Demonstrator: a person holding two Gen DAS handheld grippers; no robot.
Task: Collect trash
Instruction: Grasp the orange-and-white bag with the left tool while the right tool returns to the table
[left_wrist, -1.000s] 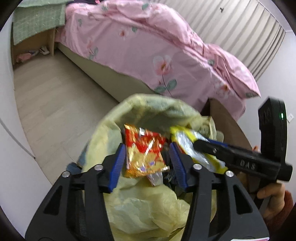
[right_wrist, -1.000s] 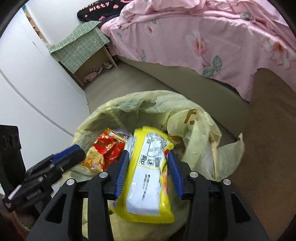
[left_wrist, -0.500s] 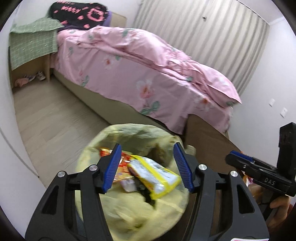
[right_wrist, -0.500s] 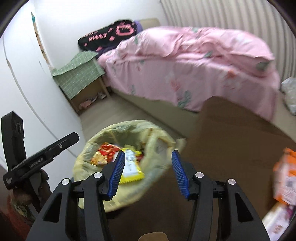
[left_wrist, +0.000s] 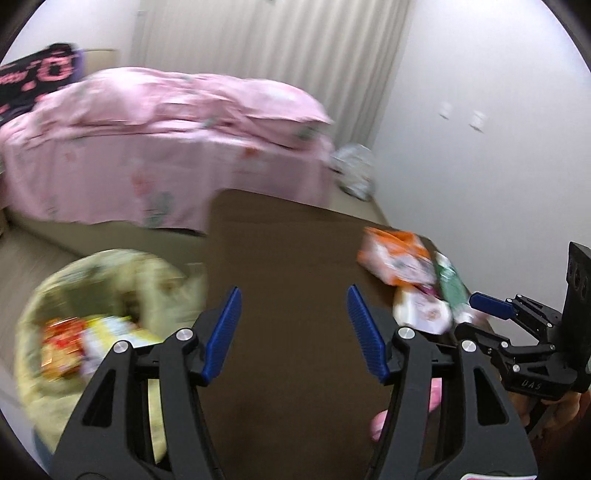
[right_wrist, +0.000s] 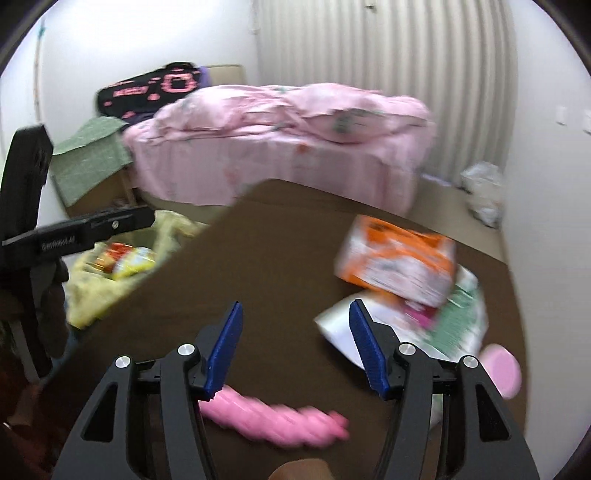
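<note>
The yellow trash bag (left_wrist: 92, 291) stands at the left of the brown table (left_wrist: 288, 258) and holds a red wrapper (left_wrist: 59, 350) and a yellow packet (left_wrist: 110, 334); it also shows in the right wrist view (right_wrist: 110, 269). My left gripper (left_wrist: 294, 332) is open and empty above the table. My right gripper (right_wrist: 295, 345) is open and empty above the table (right_wrist: 258, 266). An orange packet (right_wrist: 399, 258), white and green wrappers (right_wrist: 458, 317) and a pink ridged object (right_wrist: 277, 421) lie on the table. The frames are blurred.
A bed with a pink quilt (right_wrist: 280, 140) stands behind the table. A green-covered cabinet (right_wrist: 88, 162) is at the left wall. A white bag (right_wrist: 482, 192) lies on the floor by the curtain. A pink round lid (right_wrist: 502, 369) sits at the table's right.
Both grippers opened and dropped the red wrapper and yellow packet into the bag. Both have since swung right, from over the bag to over the table.
</note>
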